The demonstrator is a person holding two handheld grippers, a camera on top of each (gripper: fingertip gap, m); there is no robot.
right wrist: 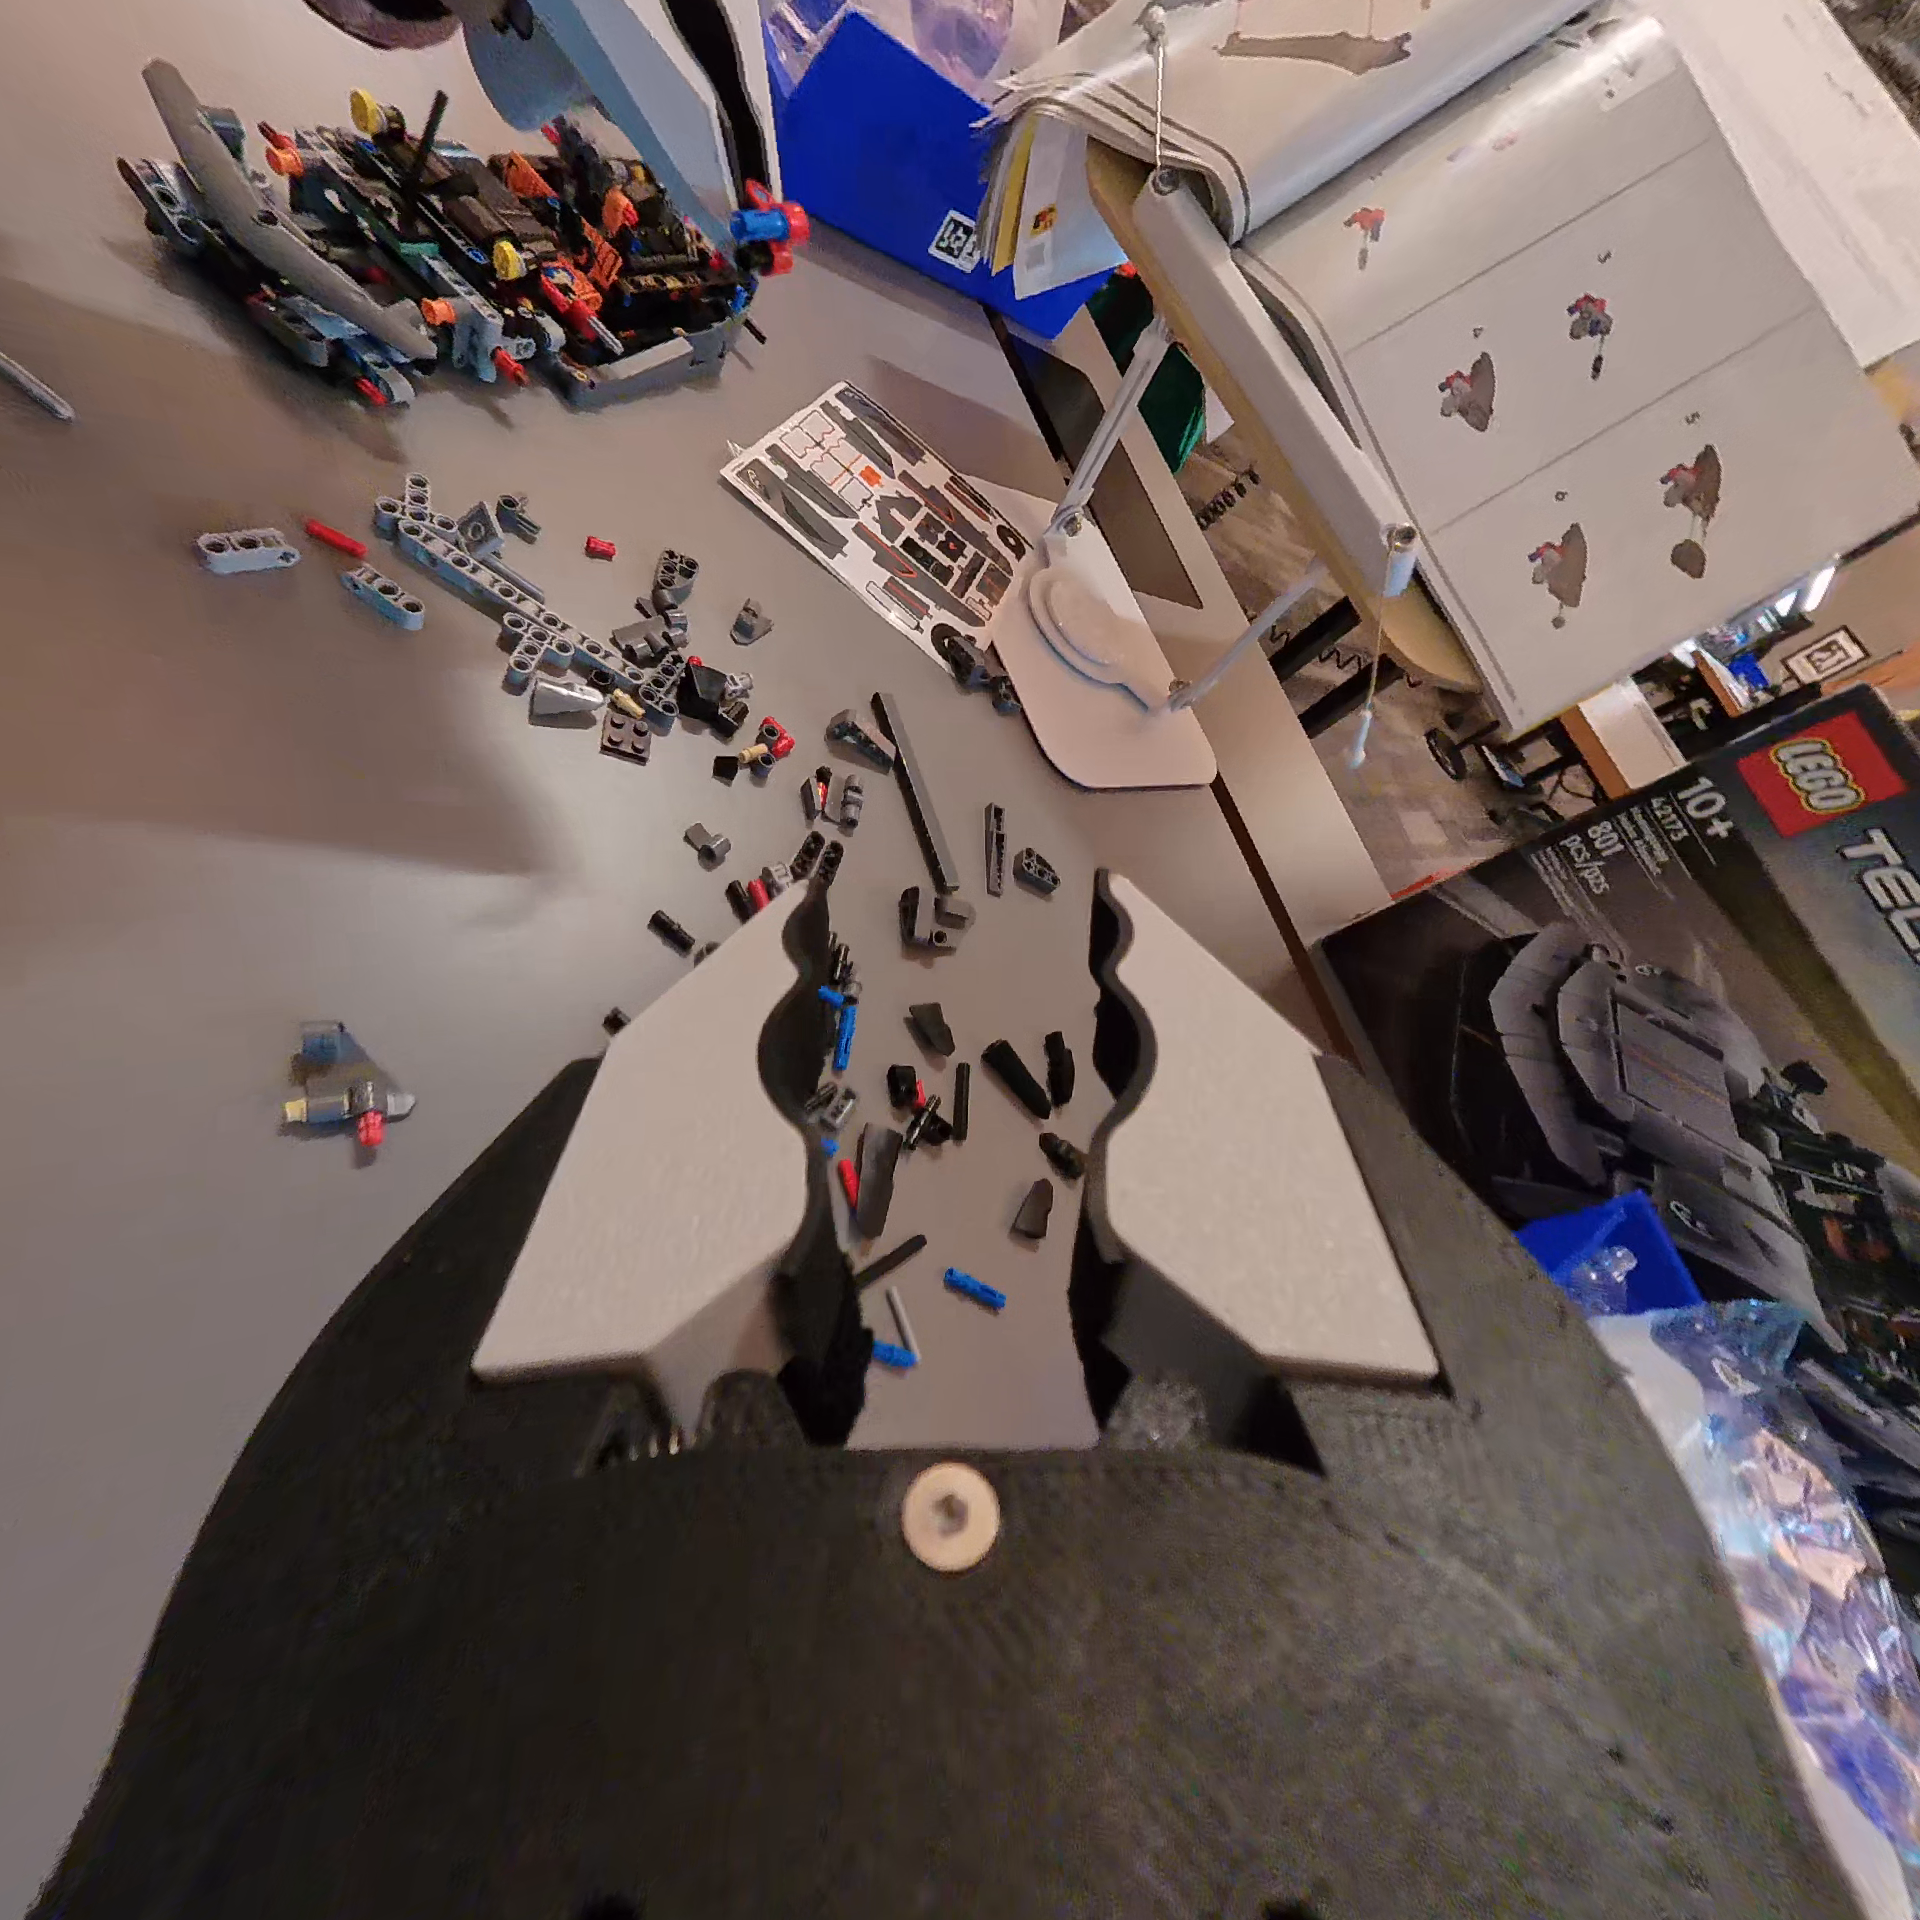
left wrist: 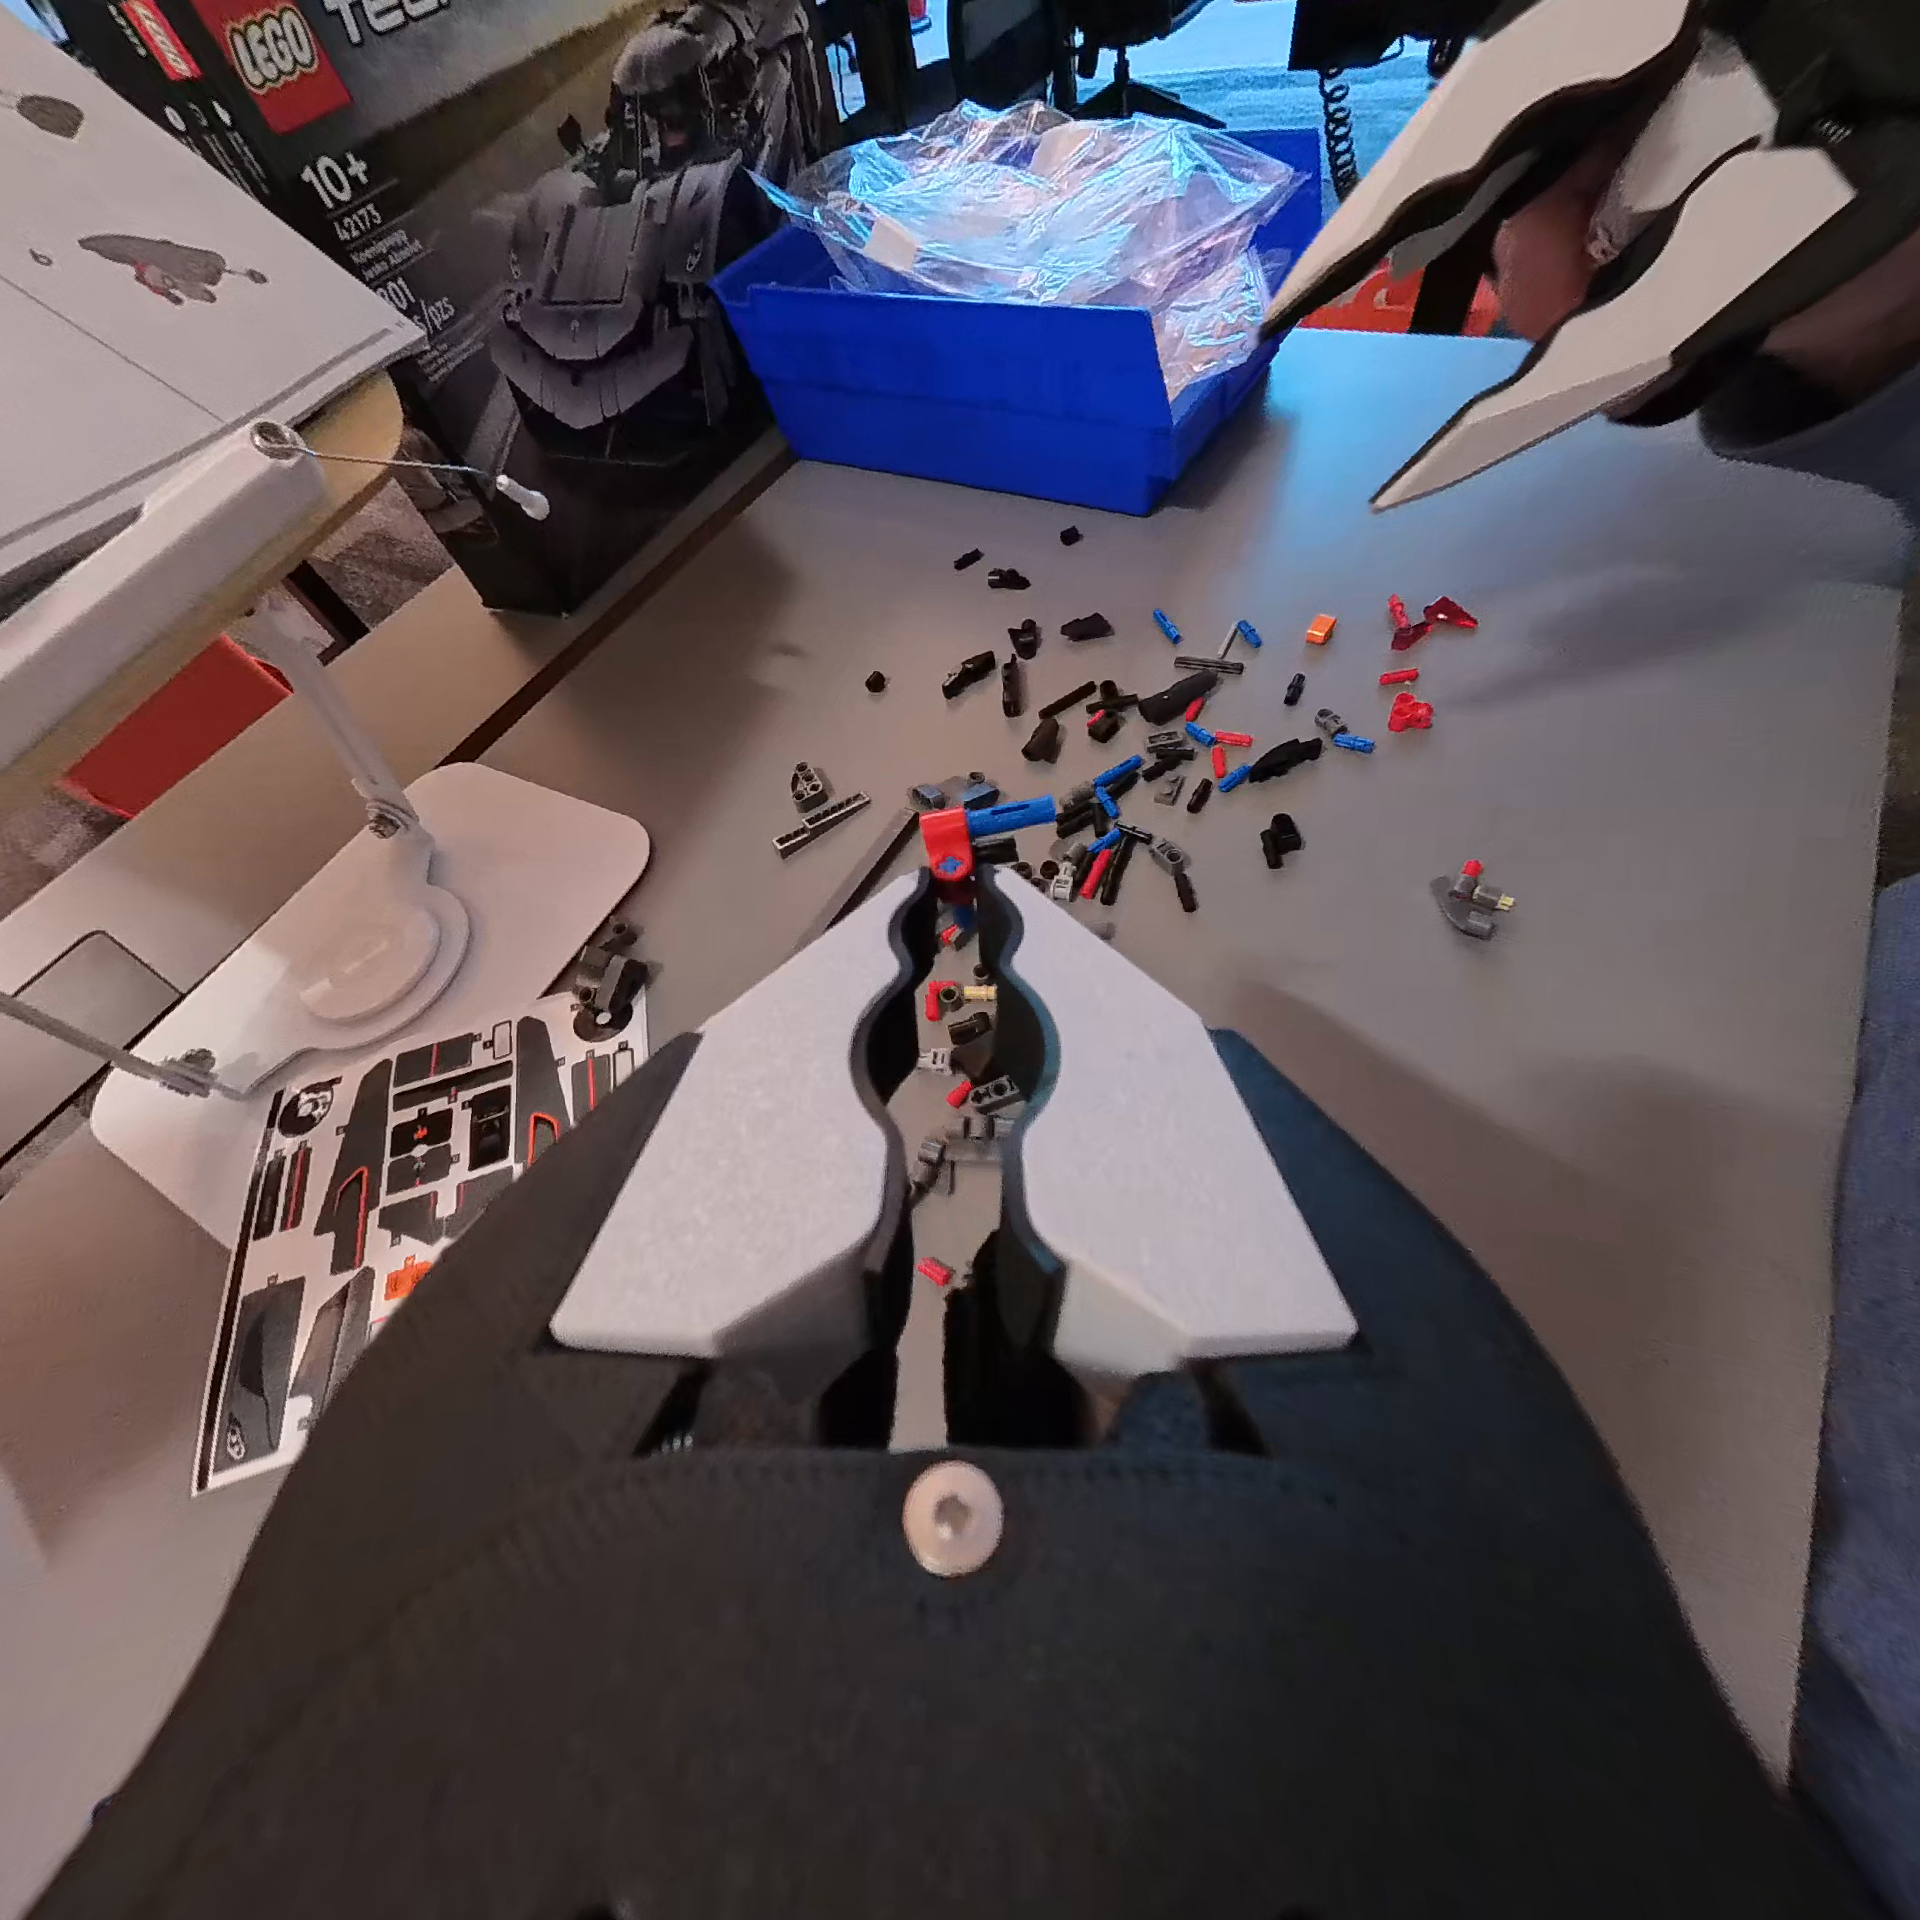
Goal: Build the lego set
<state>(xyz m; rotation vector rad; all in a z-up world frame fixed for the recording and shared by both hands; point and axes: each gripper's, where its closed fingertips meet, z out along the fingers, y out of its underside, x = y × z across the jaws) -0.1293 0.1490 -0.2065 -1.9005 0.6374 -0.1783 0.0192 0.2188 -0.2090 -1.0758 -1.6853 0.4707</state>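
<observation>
Grey table (right wrist: 260, 883): bare stretch on left side of right wrist view, only small grey-red subassembly (right wrist: 348, 1091) there. Loose pieces (right wrist: 914, 1091) crowd centre. Half-built model (right wrist: 416, 249) blocks far left. Book stand (right wrist: 1122, 675) and sticker sheet (right wrist: 894, 520) on right; blue bin (left wrist: 997, 384) and set box (left wrist: 540, 312) wall far edge.
</observation>
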